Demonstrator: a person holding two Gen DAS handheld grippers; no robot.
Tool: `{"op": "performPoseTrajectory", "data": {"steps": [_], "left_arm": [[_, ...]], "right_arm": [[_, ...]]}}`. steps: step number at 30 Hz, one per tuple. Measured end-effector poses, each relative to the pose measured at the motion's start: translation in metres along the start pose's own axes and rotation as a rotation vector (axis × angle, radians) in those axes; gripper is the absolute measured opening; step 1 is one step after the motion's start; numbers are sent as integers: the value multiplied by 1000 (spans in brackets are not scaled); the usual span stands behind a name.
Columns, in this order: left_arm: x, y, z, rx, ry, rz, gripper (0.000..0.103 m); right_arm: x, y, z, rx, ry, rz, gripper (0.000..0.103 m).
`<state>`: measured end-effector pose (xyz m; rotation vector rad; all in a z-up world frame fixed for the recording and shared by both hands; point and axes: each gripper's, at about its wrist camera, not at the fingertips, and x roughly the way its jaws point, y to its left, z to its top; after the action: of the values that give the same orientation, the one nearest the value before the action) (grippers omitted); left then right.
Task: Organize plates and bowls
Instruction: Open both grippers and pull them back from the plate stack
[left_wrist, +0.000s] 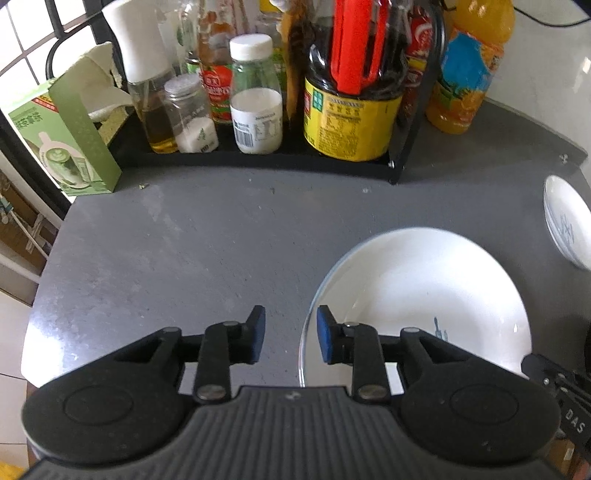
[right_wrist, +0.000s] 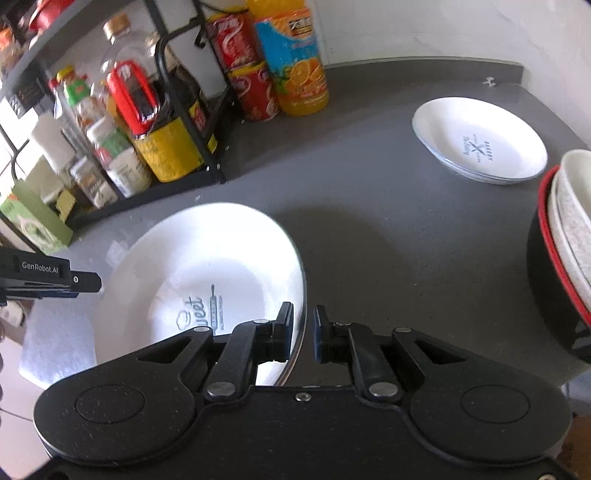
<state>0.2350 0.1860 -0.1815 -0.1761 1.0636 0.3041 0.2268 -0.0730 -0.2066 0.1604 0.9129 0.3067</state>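
A large white plate (right_wrist: 207, 258) with "Sweet" lettering lies on the grey counter; it also shows in the left wrist view (left_wrist: 424, 295). My right gripper (right_wrist: 303, 332) straddles the plate's right rim, jaws narrowly apart, one finger over the plate and one outside it. My left gripper (left_wrist: 290, 334) is open at the plate's left rim, with the rim between its fingers. A smaller white plate (right_wrist: 480, 140) marked "Bakery" lies at the far right; it also shows in the left wrist view (left_wrist: 569, 225). White bowls (right_wrist: 572, 221) are stacked in a black, red-rimmed bowl (right_wrist: 546, 295).
A black rack (left_wrist: 258, 160) of bottles and jars stands along the back. An orange juice bottle (right_wrist: 295, 55) and red cans (right_wrist: 251, 74) stand beside it. A green box (left_wrist: 70, 140) stands at the left. The counter edge (left_wrist: 40, 295) runs along the left.
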Motion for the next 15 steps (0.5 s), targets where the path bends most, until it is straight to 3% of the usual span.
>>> {"op": "performPoseTrajectory", "data": {"steps": [4, 6, 11, 12, 15], "left_arm": [[-10, -3, 6, -14, -21, -3, 42], [-16, -8, 9, -10, -37, -4, 51], [-32, -23, 10, -24, -66, -13, 73], [-35, -25, 10, -28, -71, -15, 75], [-45, -35, 6, -31, -83, -18, 80]], "right_arm": [[-12, -12, 3, 39, -23, 29, 13], [-21, -20, 5, 59, -37, 36, 25], [-43, -43, 9, 103, -77, 52, 37], [-49, -47, 9, 109, -87, 52, 43], [-68, -62, 8, 118, -118, 64, 48]]}}
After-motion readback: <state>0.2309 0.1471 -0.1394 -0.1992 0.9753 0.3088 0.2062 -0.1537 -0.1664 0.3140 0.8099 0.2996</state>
